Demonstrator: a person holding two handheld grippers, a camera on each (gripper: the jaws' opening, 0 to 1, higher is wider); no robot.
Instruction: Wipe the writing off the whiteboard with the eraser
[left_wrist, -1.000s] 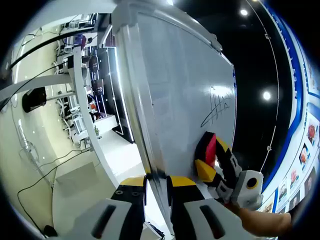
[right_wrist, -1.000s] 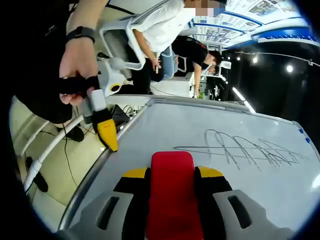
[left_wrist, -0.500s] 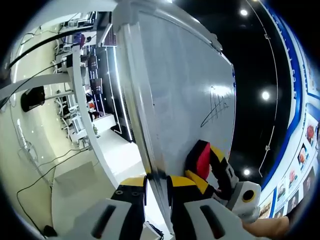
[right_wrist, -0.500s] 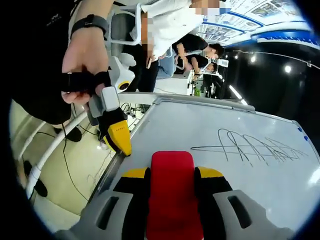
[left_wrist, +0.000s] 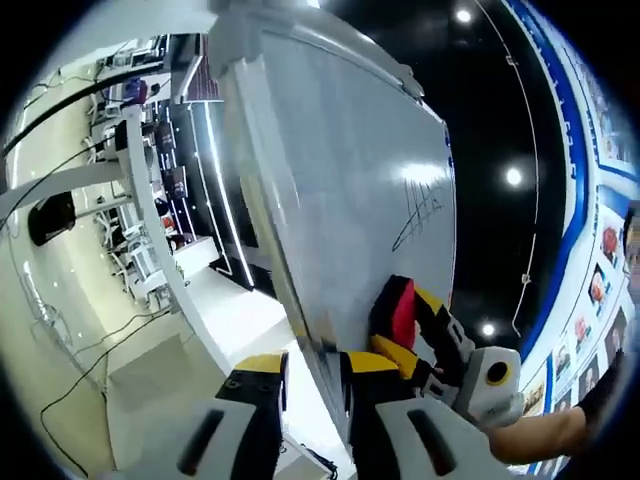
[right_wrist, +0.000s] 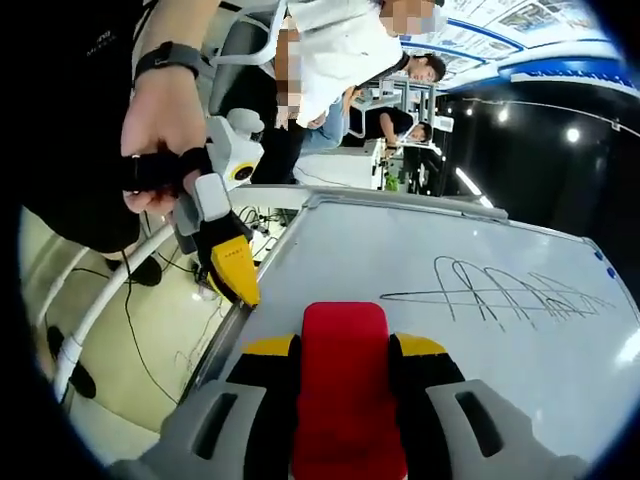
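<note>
Right gripper view: right gripper (right_wrist: 345, 360) still pinching the red eraser (right_wrist: 345, 385) flat on the whiteboard (right_wrist: 420, 260). It's slid back from the scribble (right_wrist: 500, 298), so nothing's wiped yet. Left gripper (right_wrist: 238, 283) clamps the board's edge beyond.

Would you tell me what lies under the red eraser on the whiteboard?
The eraser rests on bare whiteboard, short of the scribbles. The surface directly beneath it is covered.
</note>
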